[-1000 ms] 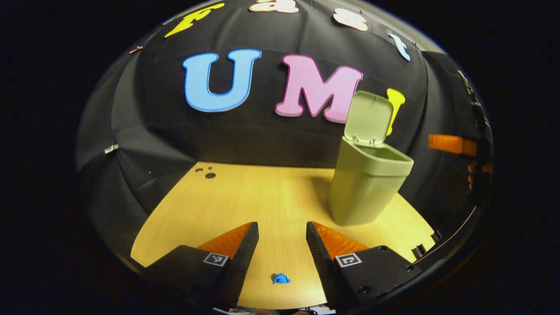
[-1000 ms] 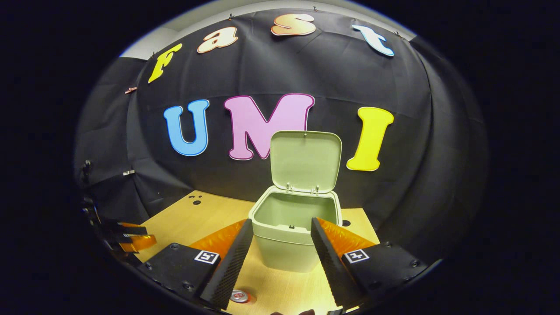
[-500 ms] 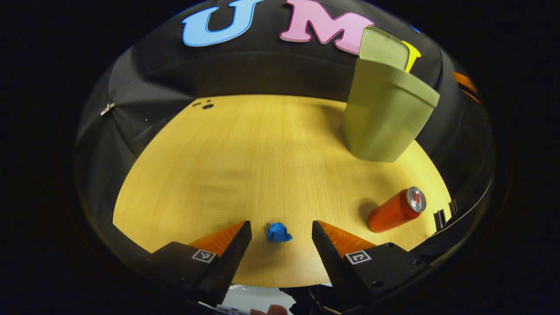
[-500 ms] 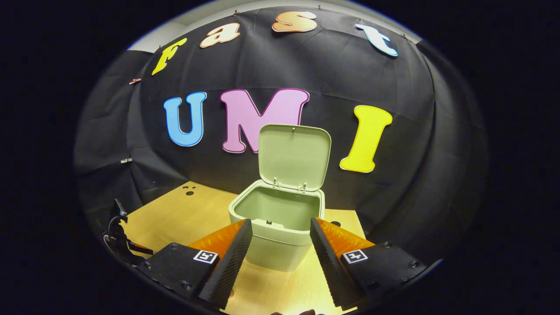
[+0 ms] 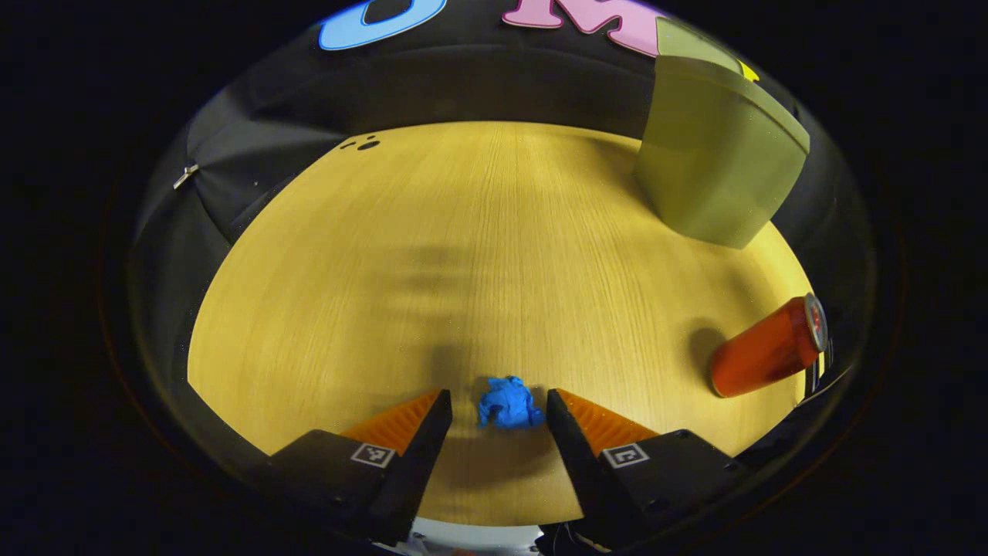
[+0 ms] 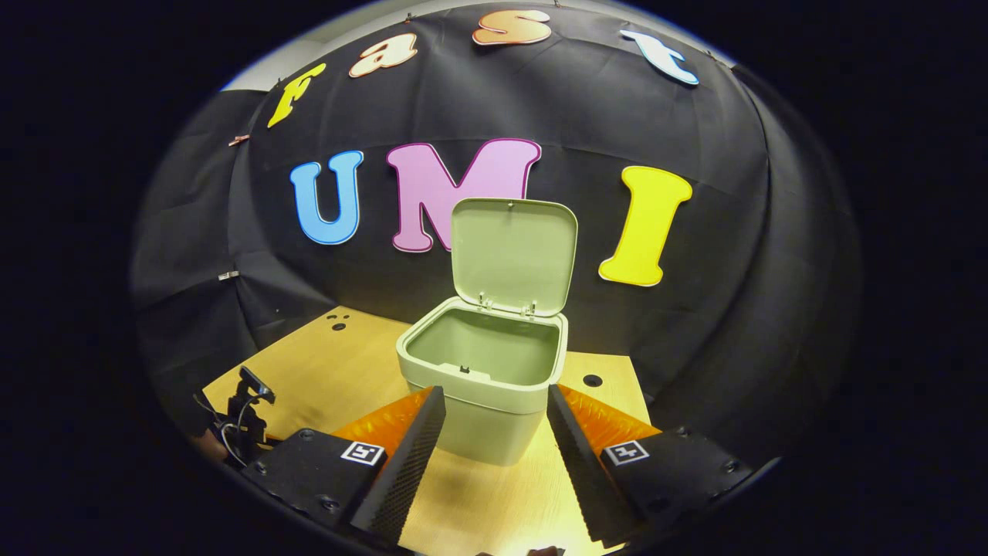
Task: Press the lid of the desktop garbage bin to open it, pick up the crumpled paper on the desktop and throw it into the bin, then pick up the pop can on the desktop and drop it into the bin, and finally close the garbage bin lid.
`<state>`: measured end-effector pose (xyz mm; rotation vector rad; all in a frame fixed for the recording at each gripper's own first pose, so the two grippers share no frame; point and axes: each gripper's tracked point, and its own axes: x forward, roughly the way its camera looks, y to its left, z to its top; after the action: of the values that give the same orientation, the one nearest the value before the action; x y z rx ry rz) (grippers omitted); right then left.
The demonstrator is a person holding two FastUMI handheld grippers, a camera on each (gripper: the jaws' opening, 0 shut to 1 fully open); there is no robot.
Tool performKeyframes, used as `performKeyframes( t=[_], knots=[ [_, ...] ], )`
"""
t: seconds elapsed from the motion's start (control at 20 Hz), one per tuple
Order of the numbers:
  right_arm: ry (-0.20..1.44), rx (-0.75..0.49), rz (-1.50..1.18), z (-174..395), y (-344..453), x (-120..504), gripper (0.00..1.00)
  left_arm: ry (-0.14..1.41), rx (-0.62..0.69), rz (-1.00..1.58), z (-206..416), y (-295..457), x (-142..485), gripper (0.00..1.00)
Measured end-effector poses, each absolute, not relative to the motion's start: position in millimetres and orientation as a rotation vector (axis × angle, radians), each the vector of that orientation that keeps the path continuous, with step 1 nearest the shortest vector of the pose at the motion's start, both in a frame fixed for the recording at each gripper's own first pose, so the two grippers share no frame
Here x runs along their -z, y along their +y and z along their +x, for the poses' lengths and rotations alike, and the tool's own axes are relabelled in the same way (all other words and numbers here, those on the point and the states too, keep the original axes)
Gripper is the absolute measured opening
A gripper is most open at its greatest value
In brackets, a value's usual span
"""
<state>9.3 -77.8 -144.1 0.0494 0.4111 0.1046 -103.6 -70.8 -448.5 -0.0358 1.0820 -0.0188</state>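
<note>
holding my left gripper (image 5: pixel 494 405) with fingers apart around the crumpled paper (image 5: pixel 507 403); my right gripper (image 6: pixel 494 401) is also spread, facing the bin (image 6: pixel 482 386) with lid (image 6: pixel 513 255) up.

Legible text: none. Pop can (image 5: pixel 766 357): no brand readable. Square coded markers (image 5: pixel 376 455) on gripper fingers: patterns only, no characters.

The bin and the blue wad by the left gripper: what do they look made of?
The garbage bin looks like moulded matte green plastic: smooth walls, rounded rim, hinged lid. The crumpled paper shows sharp irregular creases, so probably paper, perhaps thin foil.
</note>
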Motion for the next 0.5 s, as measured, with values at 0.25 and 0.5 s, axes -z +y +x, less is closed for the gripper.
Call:
performKeyframes(
  t=[0.25,0.5],
  knots=[
    [0.425,-0.104,0.057,8,-78,150,0.87,1.065,0.034,0.011,-90,-66,447,0.51],
    [0.420,-0.112,0.055,11,-76,151,0.88,1.031,0.065,-0.040,-86,-76,421,0.33]
  ],
)
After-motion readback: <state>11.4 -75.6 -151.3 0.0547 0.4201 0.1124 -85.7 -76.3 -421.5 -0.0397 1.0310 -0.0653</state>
